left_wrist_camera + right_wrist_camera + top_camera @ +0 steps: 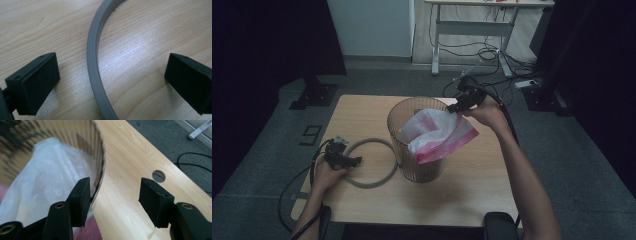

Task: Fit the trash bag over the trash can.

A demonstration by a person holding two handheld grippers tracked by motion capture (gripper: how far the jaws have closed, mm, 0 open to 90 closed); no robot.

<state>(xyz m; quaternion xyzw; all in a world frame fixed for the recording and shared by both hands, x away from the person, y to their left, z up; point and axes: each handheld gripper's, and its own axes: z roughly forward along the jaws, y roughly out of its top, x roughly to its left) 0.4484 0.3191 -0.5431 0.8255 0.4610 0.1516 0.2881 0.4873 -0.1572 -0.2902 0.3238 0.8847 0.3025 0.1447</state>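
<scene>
Both grippers' jaws stand apart: left gripper (354, 161) straddling the flat grey ring (93, 75), right gripper (455, 107) beside the upright bin (404, 165).

table (472, 175): your pale wood-grain top, smooth, slight sheen
bin (412, 170): ribbed translucent brown plastic, glossy
bag (437, 132): thin crinkly plastic film, white and pink
ring (93, 62): matt grey plastic, smooth
jaw pads: matt black, you see

Bag (438, 132) hides bin's (412, 165) inside; ring (96, 75) cut off.
</scene>
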